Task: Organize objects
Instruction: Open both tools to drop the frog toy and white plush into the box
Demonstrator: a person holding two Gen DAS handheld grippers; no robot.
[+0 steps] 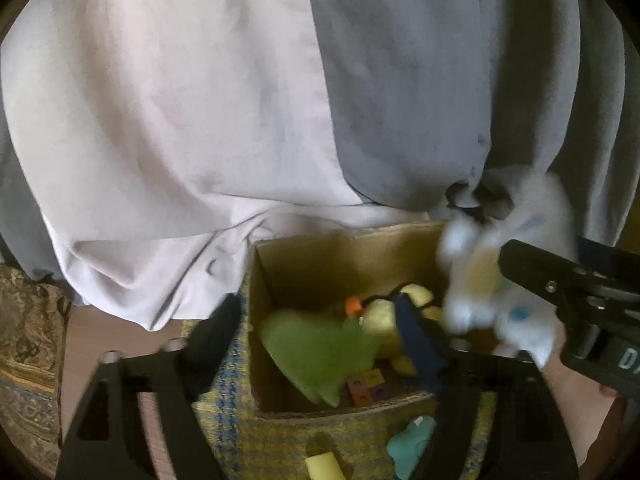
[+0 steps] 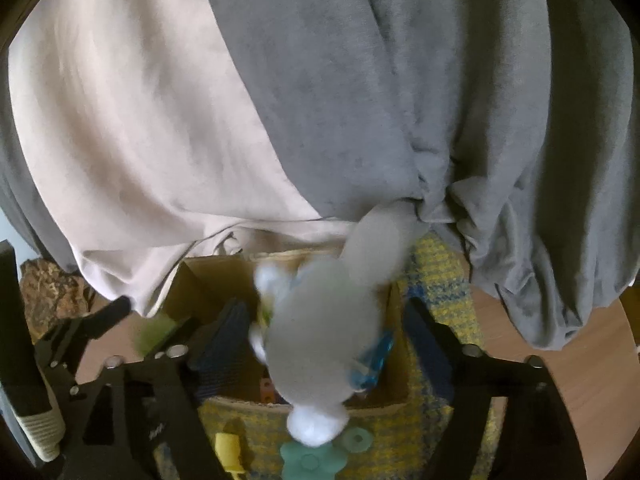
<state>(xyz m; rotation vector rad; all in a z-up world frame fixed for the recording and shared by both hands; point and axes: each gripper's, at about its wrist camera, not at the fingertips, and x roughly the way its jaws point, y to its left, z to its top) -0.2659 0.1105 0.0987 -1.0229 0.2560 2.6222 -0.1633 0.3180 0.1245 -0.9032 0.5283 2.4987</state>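
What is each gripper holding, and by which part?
Nothing, it seems. Left gripper open; right gripper open, the blurred plush between its fingers, touching neither.

Cardboard box point(image 1: 344, 256): matt brown paperboard, raw corrugated rim. White plush toy point(image 2: 320, 328): soft fleecy fabric, blurred, with what may be a glossy blue ribbon. Green plush point(image 1: 316, 348): fuzzy pile. Woven mat point(image 2: 436, 276): coarse yellow-and-blue textile, lower centre of the frame. Draped sheets point(image 1: 180, 120): smooth matt cloth, pale and grey. Gripper frames point(image 1: 132, 404): matt black plastic with bright metal screws. Floor point(image 2: 592, 380): smooth wood-look surface.
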